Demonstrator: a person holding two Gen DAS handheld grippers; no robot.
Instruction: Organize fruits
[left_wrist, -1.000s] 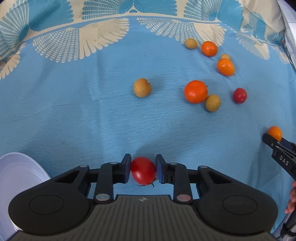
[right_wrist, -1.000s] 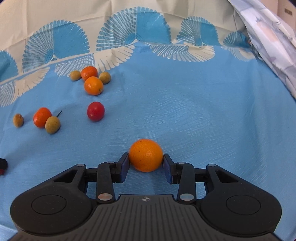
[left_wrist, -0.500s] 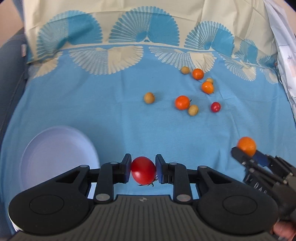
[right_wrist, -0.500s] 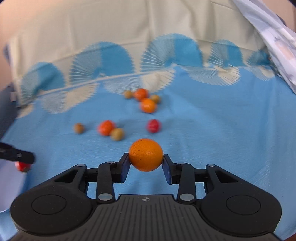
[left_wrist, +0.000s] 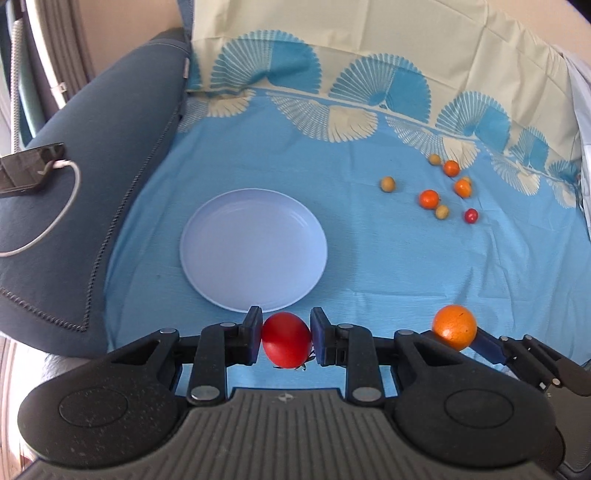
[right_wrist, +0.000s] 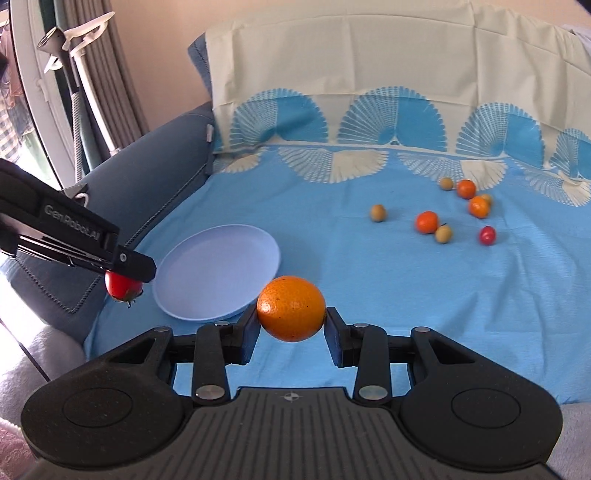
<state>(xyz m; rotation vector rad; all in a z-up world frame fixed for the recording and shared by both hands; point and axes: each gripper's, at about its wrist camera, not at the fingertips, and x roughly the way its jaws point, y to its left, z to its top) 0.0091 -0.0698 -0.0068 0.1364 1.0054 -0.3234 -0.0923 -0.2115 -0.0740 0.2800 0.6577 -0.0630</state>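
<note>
Both grippers carry fruit: my left gripper (left_wrist: 286, 341) clenches a tomato (left_wrist: 286, 345), my right gripper (right_wrist: 291, 326) an orange (right_wrist: 291, 308), near the empty plate (left_wrist: 207, 254). Released too high, either could roll off.

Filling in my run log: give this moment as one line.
left gripper: holds tomato | right gripper: holds orange | plate: empty | loose fruit: on blue cloth

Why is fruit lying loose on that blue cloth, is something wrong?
Nothing looks spilled or damaged. The small fruits lie scattered on the blue cloth, apart from the plate, which holds nothing yet. The left tool grips a tomato and the right tool an orange.
</note>
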